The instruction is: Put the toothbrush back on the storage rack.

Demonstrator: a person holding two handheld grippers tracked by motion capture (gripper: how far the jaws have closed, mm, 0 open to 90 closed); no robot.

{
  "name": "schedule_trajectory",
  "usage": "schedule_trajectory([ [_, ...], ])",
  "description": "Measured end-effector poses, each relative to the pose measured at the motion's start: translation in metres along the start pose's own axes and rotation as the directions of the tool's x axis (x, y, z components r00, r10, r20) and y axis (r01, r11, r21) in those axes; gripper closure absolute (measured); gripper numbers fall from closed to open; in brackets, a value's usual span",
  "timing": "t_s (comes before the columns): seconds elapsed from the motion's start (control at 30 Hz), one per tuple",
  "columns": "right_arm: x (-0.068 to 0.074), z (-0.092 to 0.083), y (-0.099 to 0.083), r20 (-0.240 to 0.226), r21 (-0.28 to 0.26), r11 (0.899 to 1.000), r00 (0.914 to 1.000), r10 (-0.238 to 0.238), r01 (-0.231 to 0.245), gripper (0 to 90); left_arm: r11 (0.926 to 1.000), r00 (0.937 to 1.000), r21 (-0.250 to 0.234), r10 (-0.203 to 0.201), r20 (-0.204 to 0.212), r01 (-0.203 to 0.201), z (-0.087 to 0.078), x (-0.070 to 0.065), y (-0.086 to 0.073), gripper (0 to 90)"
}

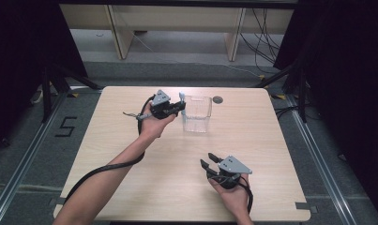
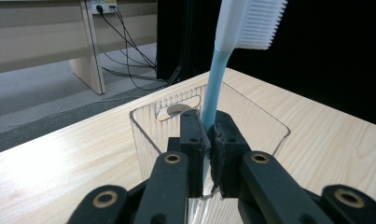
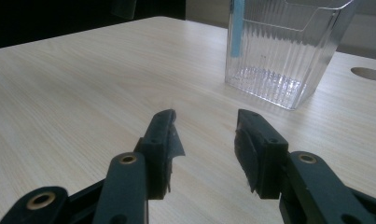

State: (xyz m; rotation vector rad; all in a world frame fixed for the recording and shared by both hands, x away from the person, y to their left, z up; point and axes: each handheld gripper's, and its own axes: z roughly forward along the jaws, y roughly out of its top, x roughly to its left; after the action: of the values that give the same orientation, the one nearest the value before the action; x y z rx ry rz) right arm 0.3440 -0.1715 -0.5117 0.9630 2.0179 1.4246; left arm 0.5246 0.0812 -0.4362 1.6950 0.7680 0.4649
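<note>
Over the clear holder's (image 1: 197, 114) near rim, my left claw (image 2: 208, 140) clamps the toothbrush (image 2: 223, 60) upright, handle pointing down inside, while my right claw (image 3: 204, 135) waits apart on the desk (image 1: 130, 154).

A light wooden table with rounded corners (image 1: 130, 154) carries the things. A clear ribbed plastic container (image 1: 197, 114) stands upright on its far half. Just beyond the container, near the far edge, a round grey cable-hole cap (image 1: 217, 99) sits flush in the tabletop.
</note>
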Motion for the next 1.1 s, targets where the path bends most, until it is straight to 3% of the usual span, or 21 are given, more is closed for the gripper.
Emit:
schedule_trajectory([
  [0.17, -0.0004, 0.0001, -0.0001, 0.007, -0.008, 1.0, 1.0, -0.005, 0.005, 57.9, 1.0, 1.0, 0.005, -0.004, -0.001, 0.004, 0.0012, -0.0007, -0.0015, 83.8],
  [0.23, -0.0027, 0.0008, 0.0001, 0.012, -0.018, 0.999, 0.999, -0.042, 0.043, 57.9, 0.9999, 1.0, 0.012, -0.004, 0.0, 0.004, 0.0018, -0.0006, -0.0023, 83.8],
  [0.6, 0.0006, 0.0007, -0.0009, -0.001, 0.005, 1.0, 1.0, 0.002, -0.002, 57.8, 0.9994, 0.9999, 0.03, -0.015, -0.001, 0.015, 0.0053, -0.0009, -0.007, 83.7],
  [0.73, 0.0007, 0.0015, -0.0012, -0.008, -0.004, 1.0, 0.9999, 0.008, -0.008, 57.7, 0.9993, 0.9998, 0.034, -0.018, -0.002, 0.018, 0.0057, -0.0007, -0.0075, 83.6],
  [0.8, -0.0008, 0.0012, -0.001, 0.005, -0.008, 1.0, 0.9999, -0.015, 0.015, 57.7, 0.9991, 0.9998, 0.038, -0.02, -0.002, 0.02, 0.0058, -0.0007, -0.0079, 83.4],
  [0.9, 0.0012, 0.0005, -0.0011, -0.003, 0.01, 1.0, 0.9999, 0.011, -0.011, 57.8, 0.999, 0.9998, 0.039, -0.021, 0.0, 0.021, 0.006, -0.0006, -0.0081, 83.1],
  [1.1, 0.0006, 0.0005, -0.0011, 0.0, 0.006, 1.0, 1.0, 0.005, -0.005, 57.7, 0.9989, 0.9996, 0.036, -0.028, 0.002, 0.028, 0.0055, -0.0007, -0.0072, 81.3],
])
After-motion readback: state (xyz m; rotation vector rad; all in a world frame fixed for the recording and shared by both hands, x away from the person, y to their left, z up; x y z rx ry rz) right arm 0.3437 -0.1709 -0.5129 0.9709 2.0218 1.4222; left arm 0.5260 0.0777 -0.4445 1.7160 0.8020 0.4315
